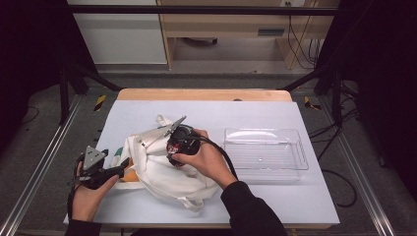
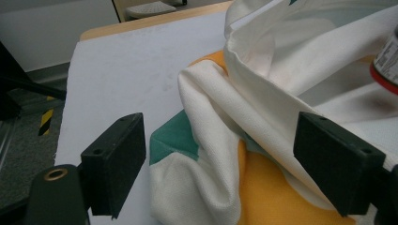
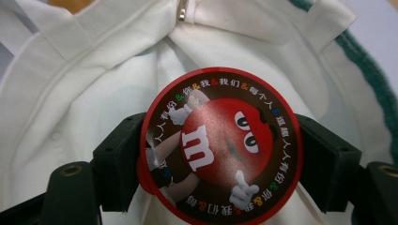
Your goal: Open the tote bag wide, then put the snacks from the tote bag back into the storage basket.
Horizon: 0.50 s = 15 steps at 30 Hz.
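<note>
The cloth bag (image 1: pixel 162 169) is white with green and orange patches. The round lid (image 3: pixel 220 145) is brown, rimmed in red, with a red cartoon candy face and a white letter m. The table (image 1: pixel 206 115) is pale grey-blue; the tray (image 1: pixel 265 155) is clear.

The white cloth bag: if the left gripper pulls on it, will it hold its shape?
Probably not. The white cloth bag lies crumpled in soft folds, so it should flop and stretch. It would likely drag across the smooth table rather than lift cleanly, since the right gripper works over it.
</note>
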Available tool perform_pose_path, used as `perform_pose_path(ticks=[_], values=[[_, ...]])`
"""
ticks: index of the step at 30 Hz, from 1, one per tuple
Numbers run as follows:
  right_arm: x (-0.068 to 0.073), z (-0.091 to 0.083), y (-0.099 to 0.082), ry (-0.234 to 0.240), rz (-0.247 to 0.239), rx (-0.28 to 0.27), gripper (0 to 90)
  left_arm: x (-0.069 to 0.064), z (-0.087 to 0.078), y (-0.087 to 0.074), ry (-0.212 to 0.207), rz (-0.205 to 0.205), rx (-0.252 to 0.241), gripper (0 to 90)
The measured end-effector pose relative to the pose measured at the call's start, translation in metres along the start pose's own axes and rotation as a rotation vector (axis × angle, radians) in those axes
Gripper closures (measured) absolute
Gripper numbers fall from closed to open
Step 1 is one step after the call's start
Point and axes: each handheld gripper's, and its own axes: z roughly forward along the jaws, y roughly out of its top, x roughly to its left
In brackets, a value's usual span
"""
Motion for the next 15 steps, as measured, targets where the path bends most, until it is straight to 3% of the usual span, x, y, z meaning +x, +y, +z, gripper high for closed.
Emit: perform_pose_path(ticks=[15], values=[[0.004,-0.046,0.010,0.002,-0.031,-0.060,25.5,0.000,-0.001,0.001,0.005,-0.005,-0.017,14.9]])
